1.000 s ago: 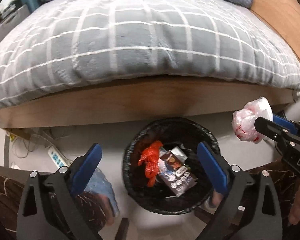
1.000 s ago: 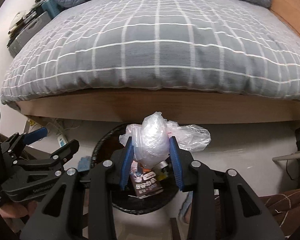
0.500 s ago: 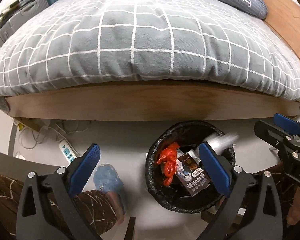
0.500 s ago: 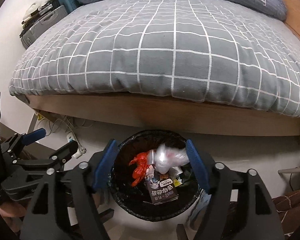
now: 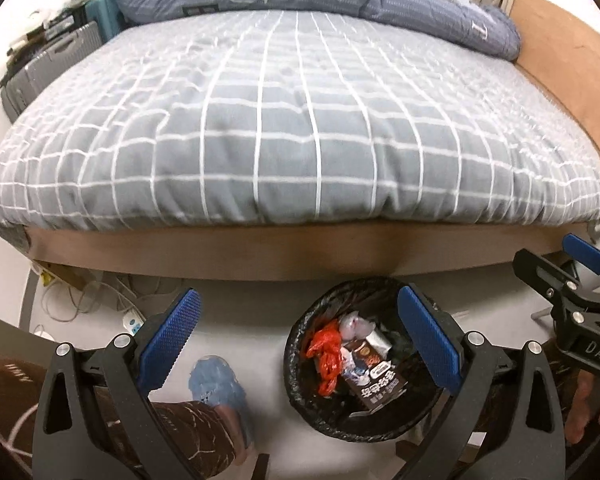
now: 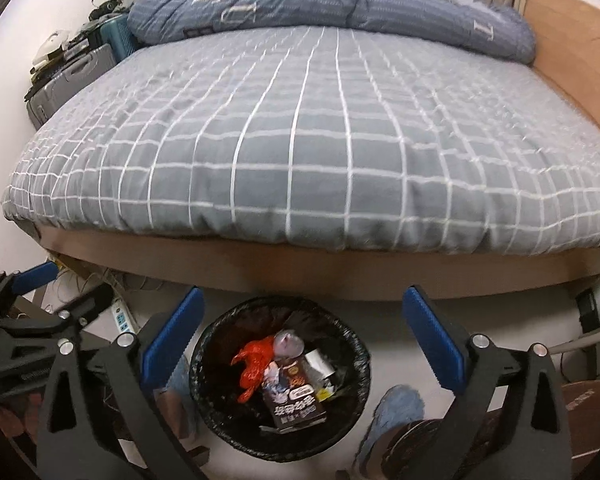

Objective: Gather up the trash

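Both the left gripper (image 5: 298,330) and the right gripper (image 6: 303,328) are held spread wide and empty above the black bin (image 6: 280,446) beside the bed (image 6: 320,152), where the clear bag (image 6: 288,343) is seen lying among other trash.

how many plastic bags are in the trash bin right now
2: an orange-red bag at the left of the pile and a clear crumpled bag beside it, toward the bed. Others may lie hidden under the carton.

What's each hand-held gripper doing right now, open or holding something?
Left hand-held gripper: open, holding nothing.
Right hand-held gripper: open, holding nothing, above the black trash bin.
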A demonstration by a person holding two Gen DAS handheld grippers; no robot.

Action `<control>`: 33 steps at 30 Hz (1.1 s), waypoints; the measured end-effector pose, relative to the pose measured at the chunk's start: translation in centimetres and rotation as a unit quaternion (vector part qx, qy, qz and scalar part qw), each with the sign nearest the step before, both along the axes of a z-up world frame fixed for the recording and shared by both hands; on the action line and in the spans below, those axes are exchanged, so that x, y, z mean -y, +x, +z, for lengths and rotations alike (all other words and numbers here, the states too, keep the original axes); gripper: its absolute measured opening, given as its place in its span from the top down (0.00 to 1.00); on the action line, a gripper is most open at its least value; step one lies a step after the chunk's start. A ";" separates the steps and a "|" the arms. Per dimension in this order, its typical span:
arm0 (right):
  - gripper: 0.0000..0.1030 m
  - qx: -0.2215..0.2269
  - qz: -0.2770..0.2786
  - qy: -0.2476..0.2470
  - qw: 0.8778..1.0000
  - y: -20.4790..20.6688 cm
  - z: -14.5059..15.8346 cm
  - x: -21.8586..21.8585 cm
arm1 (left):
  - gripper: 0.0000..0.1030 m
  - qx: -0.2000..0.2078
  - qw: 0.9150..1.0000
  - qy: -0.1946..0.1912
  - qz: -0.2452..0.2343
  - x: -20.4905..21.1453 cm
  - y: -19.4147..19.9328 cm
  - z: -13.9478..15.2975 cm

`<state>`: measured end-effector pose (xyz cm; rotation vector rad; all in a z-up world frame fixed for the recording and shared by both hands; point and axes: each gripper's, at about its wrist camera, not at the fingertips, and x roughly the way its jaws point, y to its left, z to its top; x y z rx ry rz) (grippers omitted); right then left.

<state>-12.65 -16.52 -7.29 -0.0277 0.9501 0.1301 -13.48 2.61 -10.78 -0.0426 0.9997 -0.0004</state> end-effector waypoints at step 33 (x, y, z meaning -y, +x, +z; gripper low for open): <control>0.07 0.118 -0.023 0.018 0.993 -10.3 16.1 3.4 | 0.06 0.117 0.993 0.009 -0.020 2.4 -9.1 15.6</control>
